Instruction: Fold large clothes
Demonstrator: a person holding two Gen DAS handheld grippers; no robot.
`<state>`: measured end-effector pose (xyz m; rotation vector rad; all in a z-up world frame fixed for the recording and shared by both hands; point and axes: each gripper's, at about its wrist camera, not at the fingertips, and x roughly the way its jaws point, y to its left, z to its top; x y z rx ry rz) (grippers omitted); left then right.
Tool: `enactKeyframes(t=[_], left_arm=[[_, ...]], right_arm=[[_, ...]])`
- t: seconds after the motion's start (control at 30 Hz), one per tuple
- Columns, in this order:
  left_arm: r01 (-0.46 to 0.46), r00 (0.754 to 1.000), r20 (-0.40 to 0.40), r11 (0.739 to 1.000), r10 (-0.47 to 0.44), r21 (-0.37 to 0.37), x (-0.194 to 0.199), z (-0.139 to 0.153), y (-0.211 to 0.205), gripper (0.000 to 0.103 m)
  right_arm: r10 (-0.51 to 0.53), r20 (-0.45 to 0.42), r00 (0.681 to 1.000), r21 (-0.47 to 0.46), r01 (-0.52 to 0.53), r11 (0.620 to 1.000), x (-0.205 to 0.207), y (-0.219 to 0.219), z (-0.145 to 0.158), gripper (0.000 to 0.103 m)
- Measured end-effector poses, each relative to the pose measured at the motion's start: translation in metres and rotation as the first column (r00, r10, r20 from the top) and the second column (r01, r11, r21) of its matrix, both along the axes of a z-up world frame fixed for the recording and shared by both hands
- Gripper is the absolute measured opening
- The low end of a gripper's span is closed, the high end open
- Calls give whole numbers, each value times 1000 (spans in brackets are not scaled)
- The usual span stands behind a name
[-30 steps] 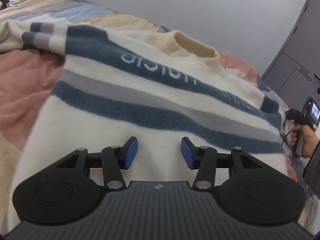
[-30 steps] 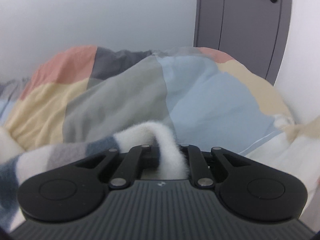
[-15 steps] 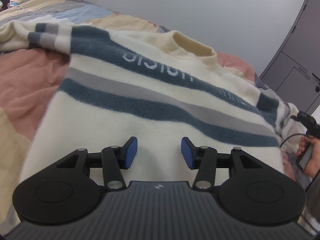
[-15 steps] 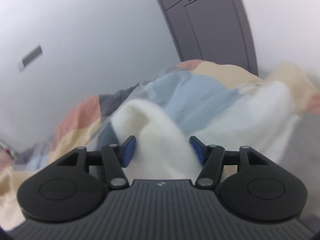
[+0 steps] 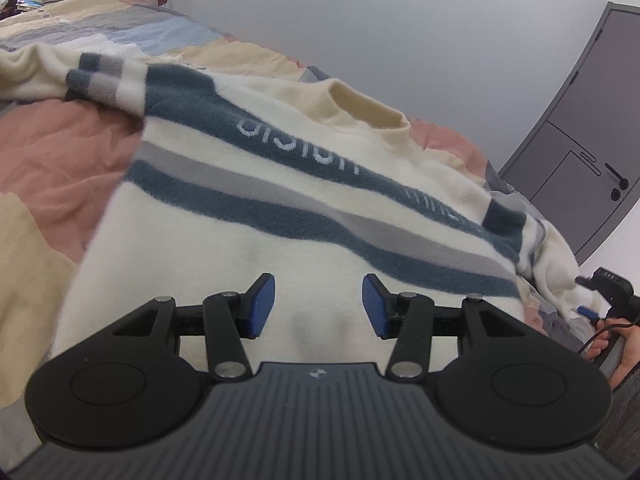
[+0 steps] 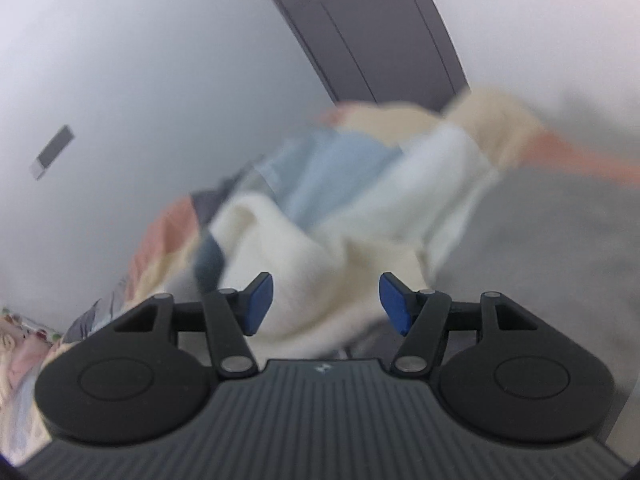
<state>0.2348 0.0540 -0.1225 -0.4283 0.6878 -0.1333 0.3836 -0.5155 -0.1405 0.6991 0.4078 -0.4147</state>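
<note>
Sweater (image 5: 304, 216) is lying flat on the bed, hem-to-collar axis running 6 to 12 from the left gripper (image 5: 318, 306); jaws wide, empty, hovering over the hem. Right gripper (image 6: 326, 302) is also gaping, blurred cream cloth at 12; left looks nearer.

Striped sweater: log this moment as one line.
striped sweater spread on quilt | left tool open over hem | right tool open, cream fabric between its fingers
</note>
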Motion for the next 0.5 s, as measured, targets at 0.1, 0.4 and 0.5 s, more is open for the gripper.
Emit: enactKeyframes(t=[0.1,0.4,0.5], left_arm=[[-9,1000,-22,1000,9,-12,3,-4,2,55],[-18,998,-66,1000,17,-14,17,-17,5,55],[-22,997,-72,1000,20,-18,20,-20,6,55]], right_arm=[[-3,9,1000,150,2,989,2,-9,-21,62],[-185,15,983,159,180,971,20,-9,-52,21],[-260,48,964,101,254,962,20,-8,-49,11]])
